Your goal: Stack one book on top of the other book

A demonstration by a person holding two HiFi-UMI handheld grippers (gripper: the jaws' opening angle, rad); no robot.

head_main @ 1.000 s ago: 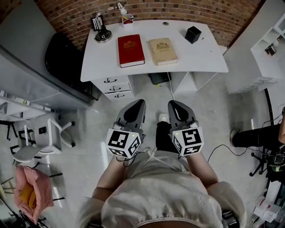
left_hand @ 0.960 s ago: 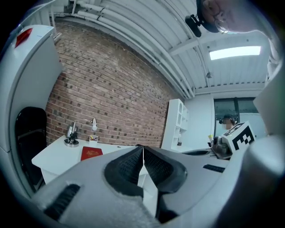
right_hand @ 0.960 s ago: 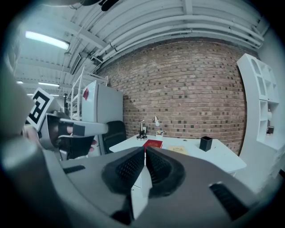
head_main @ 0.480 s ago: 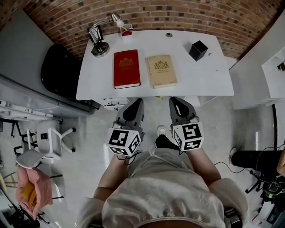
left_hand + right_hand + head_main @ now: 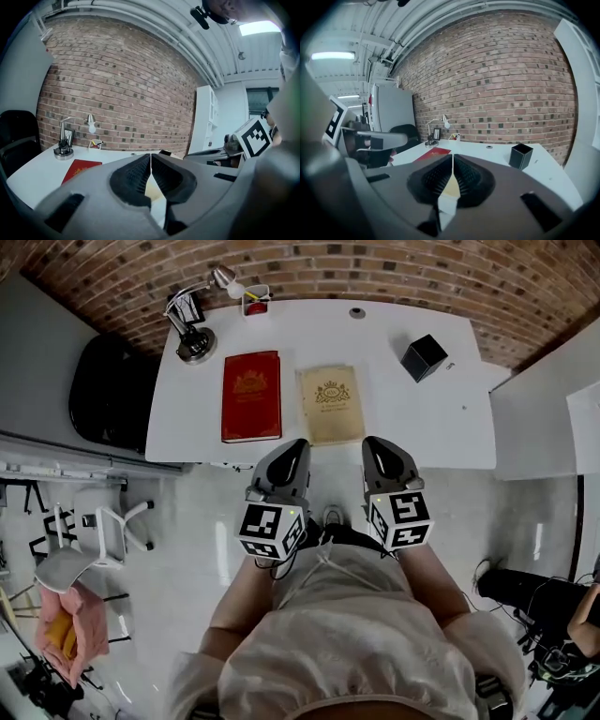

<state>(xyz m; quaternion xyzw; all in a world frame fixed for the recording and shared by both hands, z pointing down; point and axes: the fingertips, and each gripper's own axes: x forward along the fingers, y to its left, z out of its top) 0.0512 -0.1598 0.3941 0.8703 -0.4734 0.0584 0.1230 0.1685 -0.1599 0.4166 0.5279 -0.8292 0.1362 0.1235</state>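
Observation:
Two books lie side by side on the white desk (image 5: 412,423): a red book (image 5: 250,395) on the left and a tan book (image 5: 330,404) on the right. My left gripper (image 5: 296,445) hangs at the desk's front edge, just short of the tan book's near left corner, shut and empty. My right gripper (image 5: 375,443) is beside it at the tan book's near right corner, also shut and empty. In the left gripper view the red book (image 5: 80,169) lies ahead to the left. In the right gripper view the red book (image 5: 433,153) shows beyond the shut jaws.
A desk lamp (image 5: 192,334), a pen cup (image 5: 255,301) and a black box (image 5: 424,357) stand on the desk's far part. A brick wall runs behind. A black chair (image 5: 103,390) stands left of the desk, and a white office chair (image 5: 94,540) on the floor at the left.
The person has walked up to the desk. Both grippers have moved forward from above the floor to the desk's front edge, still shut.

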